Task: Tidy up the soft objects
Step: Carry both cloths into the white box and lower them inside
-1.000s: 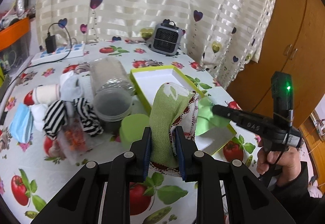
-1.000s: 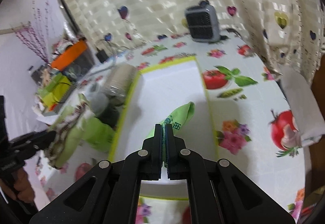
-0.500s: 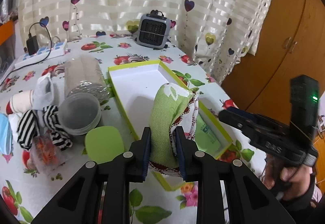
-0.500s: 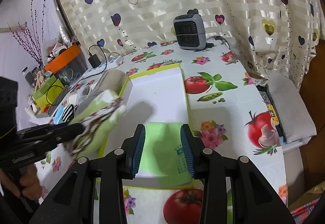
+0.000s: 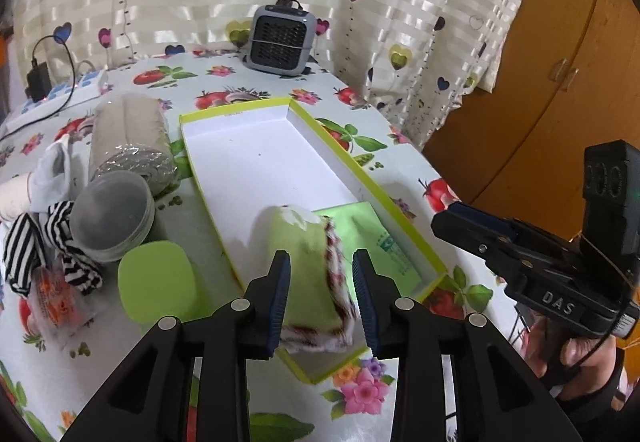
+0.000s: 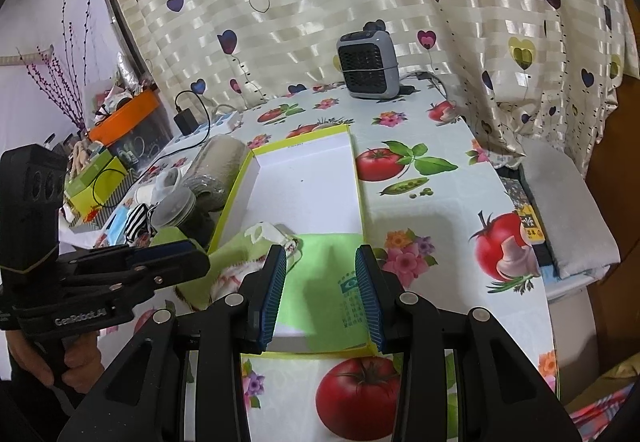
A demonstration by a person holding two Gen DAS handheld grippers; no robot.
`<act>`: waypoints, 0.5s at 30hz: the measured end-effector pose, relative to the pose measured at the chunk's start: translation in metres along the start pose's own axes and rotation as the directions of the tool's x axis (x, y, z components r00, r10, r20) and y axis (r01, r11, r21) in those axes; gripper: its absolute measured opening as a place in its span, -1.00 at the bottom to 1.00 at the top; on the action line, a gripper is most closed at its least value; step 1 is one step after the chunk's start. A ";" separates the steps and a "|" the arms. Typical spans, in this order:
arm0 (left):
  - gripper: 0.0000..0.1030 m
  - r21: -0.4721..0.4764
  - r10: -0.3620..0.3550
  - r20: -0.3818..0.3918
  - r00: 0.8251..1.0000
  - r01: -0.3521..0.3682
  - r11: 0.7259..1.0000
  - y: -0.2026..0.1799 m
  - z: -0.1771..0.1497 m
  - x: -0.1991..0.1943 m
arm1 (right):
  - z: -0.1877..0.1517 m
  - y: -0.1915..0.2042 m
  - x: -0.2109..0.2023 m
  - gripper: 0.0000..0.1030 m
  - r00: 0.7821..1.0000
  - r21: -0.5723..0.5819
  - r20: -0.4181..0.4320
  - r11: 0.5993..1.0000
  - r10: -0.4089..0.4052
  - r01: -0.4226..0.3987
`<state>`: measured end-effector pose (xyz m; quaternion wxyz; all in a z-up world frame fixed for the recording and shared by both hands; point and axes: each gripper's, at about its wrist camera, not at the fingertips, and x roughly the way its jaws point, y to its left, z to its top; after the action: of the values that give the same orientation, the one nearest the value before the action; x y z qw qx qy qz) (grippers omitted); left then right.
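Observation:
A yellow-rimmed white box point(image 5: 256, 161) lies on the fruit-print table; it also shows in the right wrist view point(image 6: 308, 177). A flat green cloth point(image 5: 372, 238) lies in its near end, seen too in the right wrist view point(image 6: 328, 282). A folded green cloth with red-white trim point(image 5: 312, 282) lies on the box's near edge between the open fingers of my left gripper point(image 5: 322, 298), which no longer press it; it shows in the right wrist view point(image 6: 240, 262). My right gripper point(image 6: 320, 294) is open and empty above the flat cloth.
Left of the box are a lime lid point(image 5: 158, 286), a clear jar on its side point(image 5: 116, 209), a striped sock point(image 5: 28, 254), white socks point(image 5: 52, 169) and a beige roll point(image 5: 128, 133). A grey heater point(image 5: 280, 41) stands at the back. A grey folded pad point(image 6: 568, 209) lies right.
My left gripper lowered the trimmed green cloth onto the box's near end and opened. My right gripper released the flat green cloth into the box earlier and has drawn back, open.

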<state>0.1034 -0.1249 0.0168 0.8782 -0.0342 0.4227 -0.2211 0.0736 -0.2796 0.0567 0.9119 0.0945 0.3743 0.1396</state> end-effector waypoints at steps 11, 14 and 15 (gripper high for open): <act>-0.40 -0.002 0.029 0.041 0.999 -0.029 1.000 0.006 -0.026 -0.040 | -0.008 0.019 -0.012 -0.27 1.000 -0.022 -0.005 1.000 0.016 -0.016; -0.40 -0.012 0.035 0.044 0.998 -0.034 0.999 0.010 -0.034 -0.048 | -0.013 0.031 -0.006 -0.27 0.999 -0.039 -0.036 0.998 0.040 -0.041; -0.40 -0.016 0.036 0.044 0.998 -0.035 0.999 0.011 -0.036 -0.052 | -0.016 0.038 -0.002 -0.27 0.997 -0.053 -0.056 0.997 0.055 -0.058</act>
<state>0.0517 -0.0885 0.0281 0.8910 -0.0383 0.4051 -0.2013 0.0539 -0.2436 0.0573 0.8992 0.0763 0.3924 0.1781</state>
